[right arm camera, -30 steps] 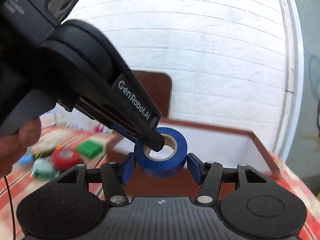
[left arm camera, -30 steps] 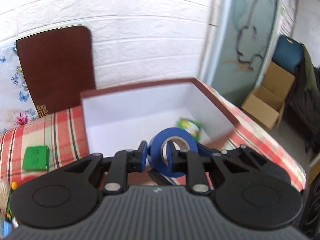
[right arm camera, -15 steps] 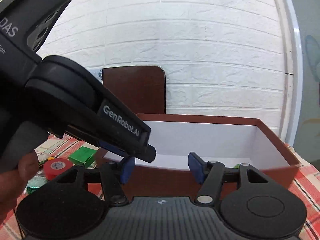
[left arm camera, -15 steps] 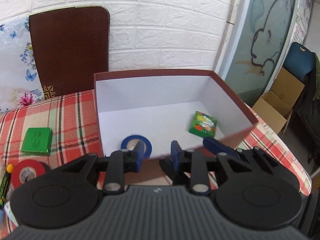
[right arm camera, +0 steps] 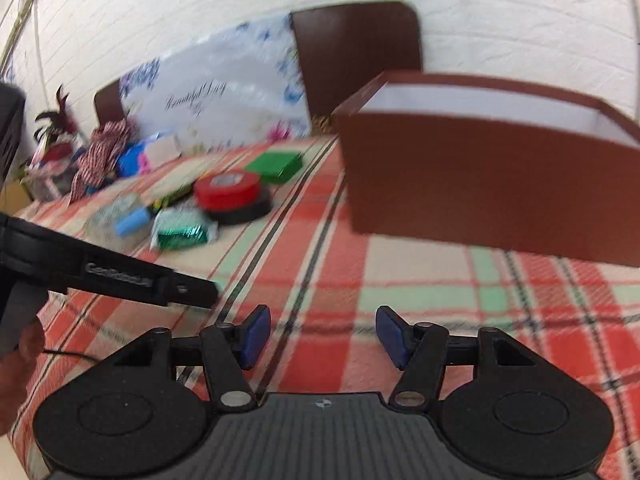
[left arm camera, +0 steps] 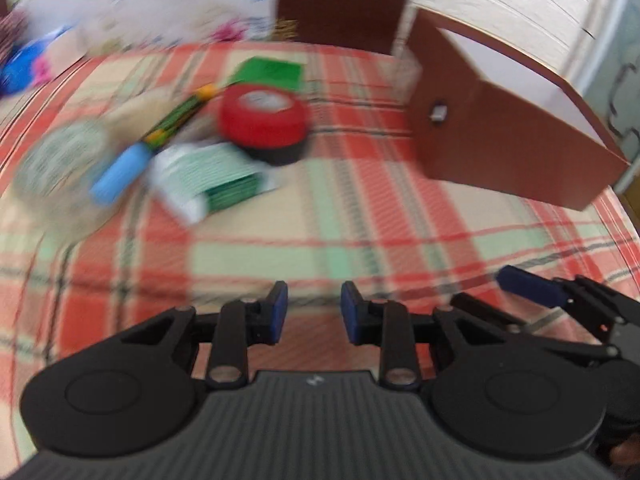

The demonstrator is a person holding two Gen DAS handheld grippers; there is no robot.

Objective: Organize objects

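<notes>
Both tools low over the checked surface (right arm camera: 400, 280), gaping and empty.

Left tool (left arm camera: 312, 312) parted a little, nothing between its blue pads; right tool (right arm camera: 320, 336) spread wider, likewise holding nothing. Ahead to the left, clustered: red tape roll (right arm camera: 228, 190) stacked on a black roll, green box (right arm camera: 276, 164) just behind, green-and-white packet (right arm camera: 182, 230) in front, blue-capped tube (left arm camera: 120, 170) beside it. Brown box (right arm camera: 480, 176) with white inside to the right, apart from the cluster. Left view blurred.
</notes>
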